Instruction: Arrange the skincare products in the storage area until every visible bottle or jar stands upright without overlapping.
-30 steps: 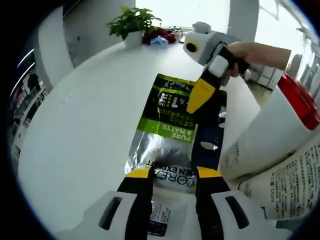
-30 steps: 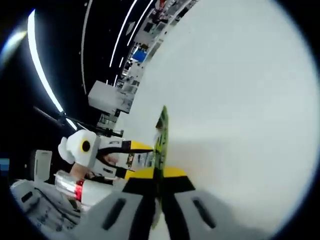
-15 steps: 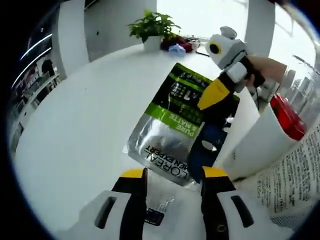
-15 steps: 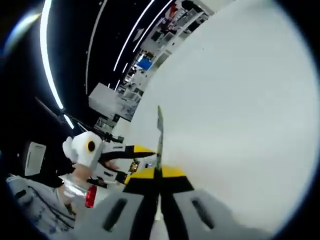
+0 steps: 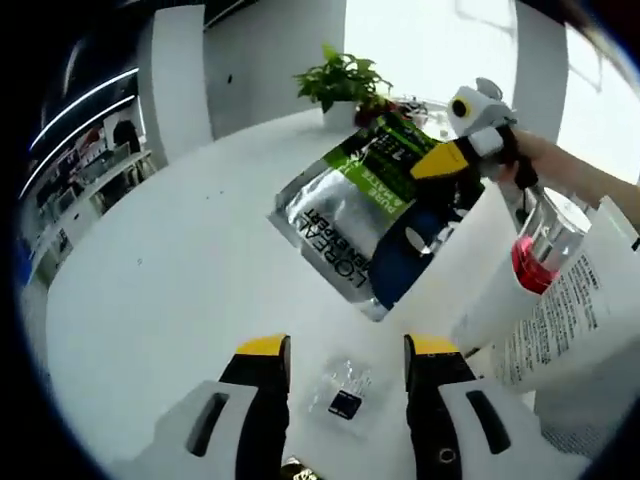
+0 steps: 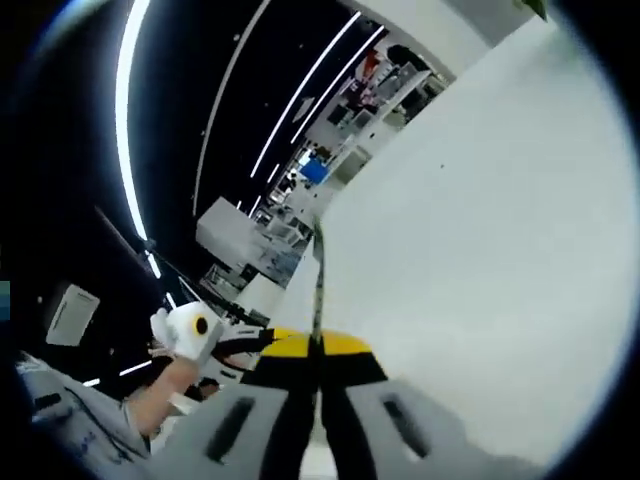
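A silver and green L'Oréal pouch (image 5: 345,205) hangs tilted in the air above the white table (image 5: 170,290). My right gripper (image 5: 447,160) comes in from the right and is shut on the pouch's edge. In the right gripper view the pouch (image 6: 317,285) shows edge-on as a thin strip between the shut jaws of my right gripper (image 6: 315,345). My left gripper (image 5: 348,347) stands open low over the table, nothing between its fingers. A white tube with a red cap (image 5: 530,262) leans at the right, beside a white printed bottle (image 5: 585,315).
A small clear sachet (image 5: 345,398) with a dark square lies on the table just below my left jaws. A potted plant (image 5: 345,80) and small items stand at the table's far edge. A person's hand (image 5: 570,175) holds the right gripper. My left gripper (image 6: 215,335) appears low left in the right gripper view.
The right gripper has lifted the pouch off the table and carried it up and away from my left jaws. The small sachet that lay under it has come into sight.
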A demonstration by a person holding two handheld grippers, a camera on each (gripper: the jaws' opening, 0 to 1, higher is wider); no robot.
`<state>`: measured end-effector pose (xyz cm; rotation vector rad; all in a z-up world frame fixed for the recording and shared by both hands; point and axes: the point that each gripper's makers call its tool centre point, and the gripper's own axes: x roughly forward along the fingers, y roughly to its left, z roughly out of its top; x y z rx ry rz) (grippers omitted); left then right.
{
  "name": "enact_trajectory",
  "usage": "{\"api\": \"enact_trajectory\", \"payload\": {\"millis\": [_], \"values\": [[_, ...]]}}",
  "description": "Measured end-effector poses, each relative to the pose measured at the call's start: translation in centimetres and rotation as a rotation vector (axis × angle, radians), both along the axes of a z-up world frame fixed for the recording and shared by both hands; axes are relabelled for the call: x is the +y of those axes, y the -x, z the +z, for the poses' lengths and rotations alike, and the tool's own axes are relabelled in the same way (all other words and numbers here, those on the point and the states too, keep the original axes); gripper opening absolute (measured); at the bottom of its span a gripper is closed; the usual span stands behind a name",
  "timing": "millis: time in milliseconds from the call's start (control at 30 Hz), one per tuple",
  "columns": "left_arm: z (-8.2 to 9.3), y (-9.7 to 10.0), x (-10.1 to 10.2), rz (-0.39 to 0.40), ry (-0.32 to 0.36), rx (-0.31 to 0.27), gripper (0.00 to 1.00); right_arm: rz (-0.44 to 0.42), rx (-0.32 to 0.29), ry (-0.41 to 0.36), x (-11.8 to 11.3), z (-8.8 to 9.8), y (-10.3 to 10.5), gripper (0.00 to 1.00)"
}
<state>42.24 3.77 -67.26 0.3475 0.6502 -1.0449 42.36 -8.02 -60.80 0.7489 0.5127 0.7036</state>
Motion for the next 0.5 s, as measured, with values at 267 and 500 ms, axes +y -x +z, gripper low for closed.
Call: {"api": "enact_trajectory", "payload": {"millis": [267, 500], "values": [[3.2, 0.0, 1.0, 0.018, 0.047, -0.028, 0.49, 0.004, -0.069, -0.010, 0.5, 3.0, 0.2, 0.01], [6.2, 0.4, 1.9, 0.007, 0.054, -0.065, 0.51, 0.035, -0.137, -0.015, 1.9, 6.0, 0.3, 0.01]]}}
